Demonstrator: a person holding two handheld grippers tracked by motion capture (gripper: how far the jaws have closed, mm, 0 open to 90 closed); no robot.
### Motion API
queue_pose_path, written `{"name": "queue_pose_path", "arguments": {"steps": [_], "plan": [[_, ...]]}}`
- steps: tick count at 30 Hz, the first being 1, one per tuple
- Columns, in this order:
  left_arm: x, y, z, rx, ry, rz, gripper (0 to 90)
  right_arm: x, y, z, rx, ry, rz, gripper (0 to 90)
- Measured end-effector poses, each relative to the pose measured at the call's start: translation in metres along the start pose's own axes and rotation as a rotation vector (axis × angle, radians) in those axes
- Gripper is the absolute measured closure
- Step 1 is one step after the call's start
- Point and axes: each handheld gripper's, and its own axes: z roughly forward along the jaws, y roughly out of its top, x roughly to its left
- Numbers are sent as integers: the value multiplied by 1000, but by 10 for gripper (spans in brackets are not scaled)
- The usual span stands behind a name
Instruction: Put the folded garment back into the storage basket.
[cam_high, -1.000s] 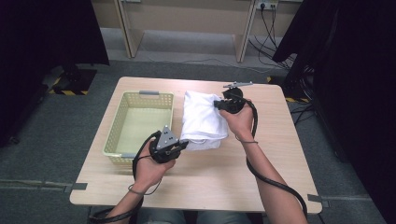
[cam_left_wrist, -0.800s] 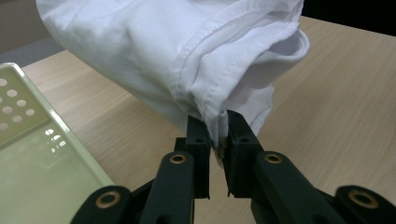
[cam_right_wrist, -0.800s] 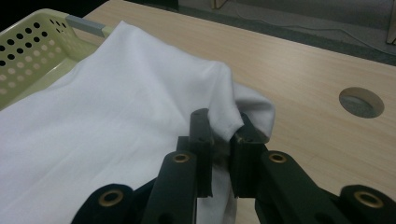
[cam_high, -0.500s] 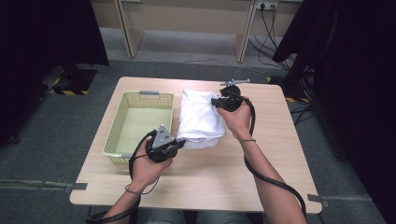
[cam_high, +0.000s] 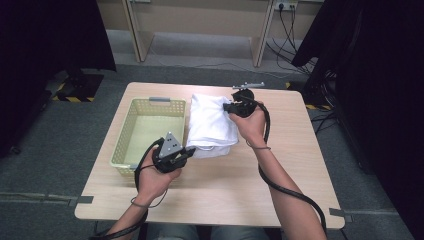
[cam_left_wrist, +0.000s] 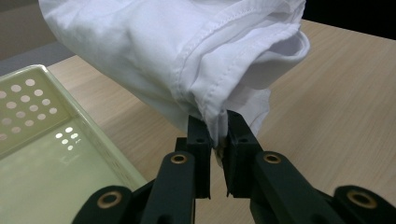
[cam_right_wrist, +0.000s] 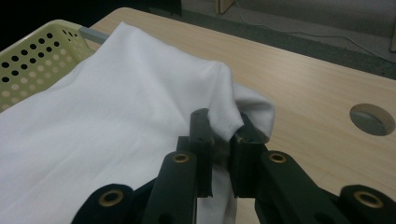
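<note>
Both hands have carried the folded white cloth (cam_high: 212, 125) slightly farther along the worktop (cam_high: 290, 165), beside the yellow basket (cam_high: 145, 132). Left claw (cam_left_wrist: 215, 140) pinches the cloth's near hem; right claw (cam_right_wrist: 223, 133) clamps its far corner.

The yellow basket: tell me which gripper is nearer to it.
Left. The left gripper sits right beside the yellow basket, at its near right corner, shut on the white cloth. The right gripper grips the cloth's far side, the cloth lying between.
</note>
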Motion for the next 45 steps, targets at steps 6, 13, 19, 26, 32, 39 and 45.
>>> {"name": "queue_pose_path", "arguments": {"steps": [6,13,19,26,32,39,45], "plan": [[2,-2,-2,0,3,-5,824,4,3,1,-3,4,-8,814],[5,-3,-6,-3,9,-12,825,8,6,3,-4,9,-13,814],[8,-5,-8,-8,15,-27,825,12,9,3,-7,9,-20,814],[10,-6,-11,-11,19,-33,826,15,11,4,-7,12,-25,814],[13,-7,-13,-12,25,-43,826,19,14,6,-8,14,-29,814],[15,-8,-16,-14,29,-51,828,22,16,7,-11,16,-34,814],[16,-9,-17,-15,31,-64,828,24,17,7,-12,18,-36,814]]}}
